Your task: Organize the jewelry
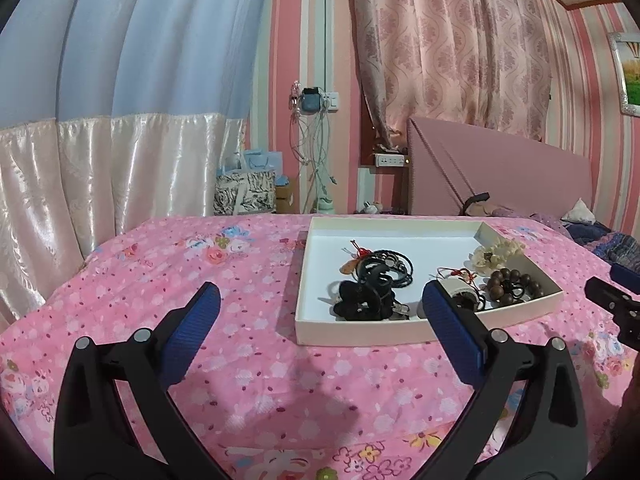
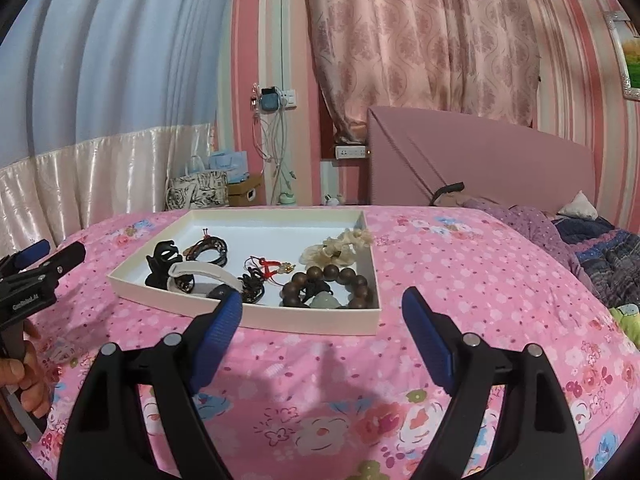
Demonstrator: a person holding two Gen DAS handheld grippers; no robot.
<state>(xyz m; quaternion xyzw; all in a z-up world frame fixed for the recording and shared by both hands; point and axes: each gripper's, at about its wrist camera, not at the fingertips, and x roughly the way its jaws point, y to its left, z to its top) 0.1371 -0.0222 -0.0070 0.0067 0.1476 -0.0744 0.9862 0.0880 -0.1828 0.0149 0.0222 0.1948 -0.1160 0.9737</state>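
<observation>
The right gripper (image 2: 322, 312), jaws spread and empty like the left gripper (image 1: 320, 304), should probably descend vertically onto one piece, perhaps the brown wooden bead bracelet (image 2: 328, 284) in the shallow white cardboard tray (image 2: 240, 312), avoiding neighbouring cords.

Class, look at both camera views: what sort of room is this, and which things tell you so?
Most likely a bedroom: a floral pink bedspread under the jewelry tray, a padded pink headboard and floor-length curtains.

Shallow white cardboard tray (image 2: 256, 320) flat on bed; inside: brown wooden bead bracelet (image 2: 332, 282) (front right corner), black hair claw (image 2: 162, 266), cream fabric flower (image 2: 336, 250).
</observation>
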